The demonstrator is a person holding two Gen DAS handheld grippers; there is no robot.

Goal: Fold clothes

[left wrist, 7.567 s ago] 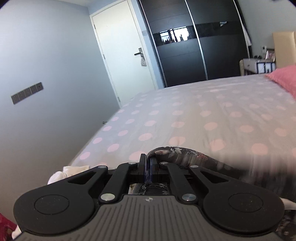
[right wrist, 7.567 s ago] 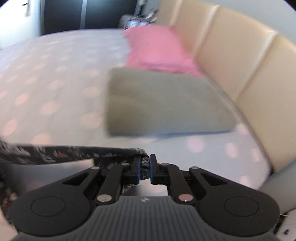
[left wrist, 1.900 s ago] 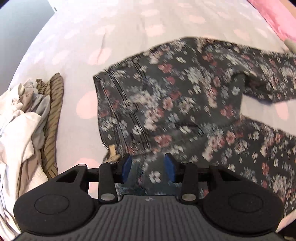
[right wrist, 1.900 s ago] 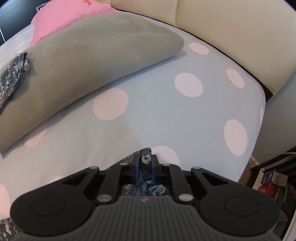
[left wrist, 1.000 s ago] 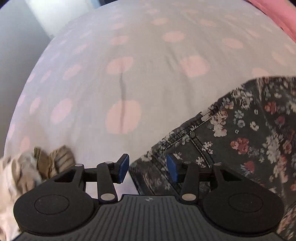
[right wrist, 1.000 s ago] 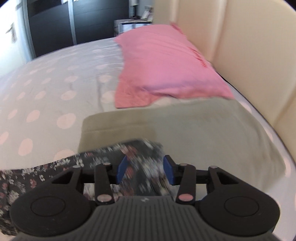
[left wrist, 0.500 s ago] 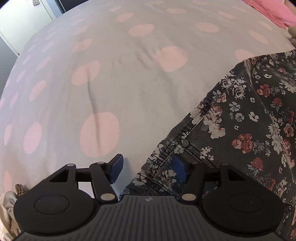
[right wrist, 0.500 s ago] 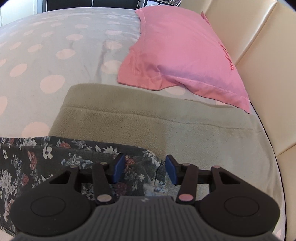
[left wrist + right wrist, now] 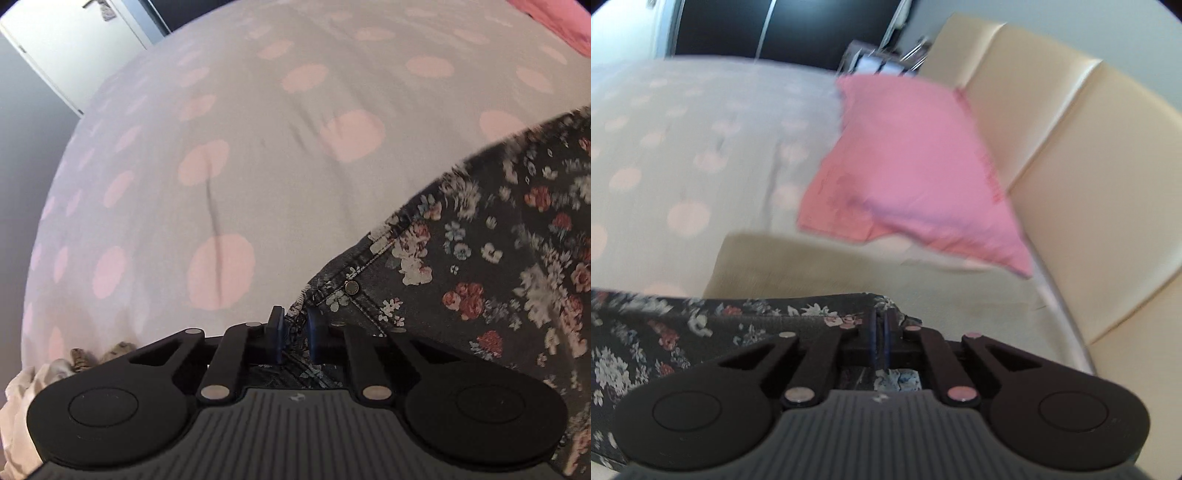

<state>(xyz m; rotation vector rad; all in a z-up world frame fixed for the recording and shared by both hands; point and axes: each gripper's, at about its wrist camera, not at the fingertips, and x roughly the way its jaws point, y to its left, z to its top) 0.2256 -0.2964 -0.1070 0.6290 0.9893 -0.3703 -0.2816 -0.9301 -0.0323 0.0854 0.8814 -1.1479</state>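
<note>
I hold the trousers (image 9: 498, 266) pinched in both claws, left (image 9: 294, 338) and right (image 9: 881, 334), cloth stretching lengthwise between them.

Each claw, left (image 9: 294, 334) and right (image 9: 881, 332), is matte black with a ribbed grey body. Silver rivets pin the linkages. Blue pads (image 9: 281, 338) line the fingers.

No text can be read: the pink pillow (image 9: 908, 166) carries a line of red lettering along its right edge, too blurred to make out, and each gripper body bears only a small wordless logo.
</note>
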